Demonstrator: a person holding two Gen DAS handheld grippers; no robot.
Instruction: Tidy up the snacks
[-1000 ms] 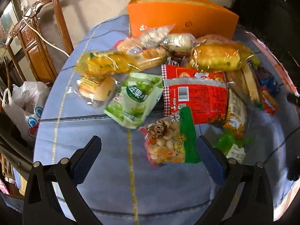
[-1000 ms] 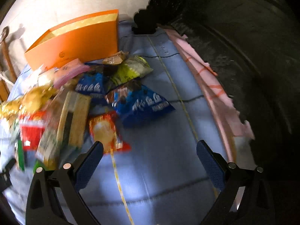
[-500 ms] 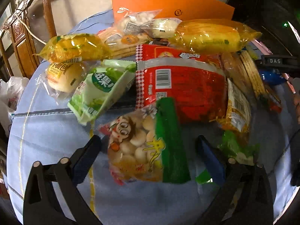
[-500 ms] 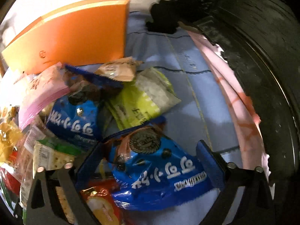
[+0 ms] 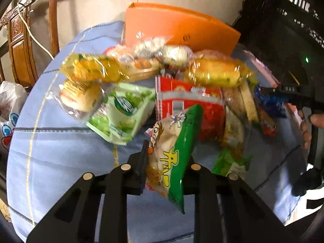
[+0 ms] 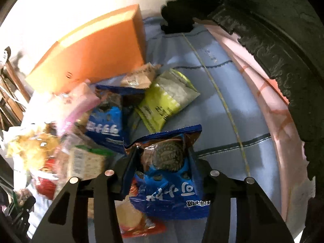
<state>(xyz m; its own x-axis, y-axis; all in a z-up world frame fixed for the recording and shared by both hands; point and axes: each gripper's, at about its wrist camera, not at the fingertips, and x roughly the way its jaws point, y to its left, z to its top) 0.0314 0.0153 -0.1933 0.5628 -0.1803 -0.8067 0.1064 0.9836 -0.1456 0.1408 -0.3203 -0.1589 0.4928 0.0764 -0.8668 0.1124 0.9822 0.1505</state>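
Both jaws just closing: left gripper (image 5: 165, 158) pinches green snack bag (image 5: 174, 154), long axis pointing ahead to orange box (image 5: 180, 28); right gripper (image 6: 162, 162) pinches blue cookie bag (image 6: 170, 174), box ahead-left.

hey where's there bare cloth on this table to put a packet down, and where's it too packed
Bare blue cloth lies at the near left, between the green-white pouch and the table edge. More lies at the right, between the lime packet and the pink edge. The middle, up to the orange box, is piled with snacks.
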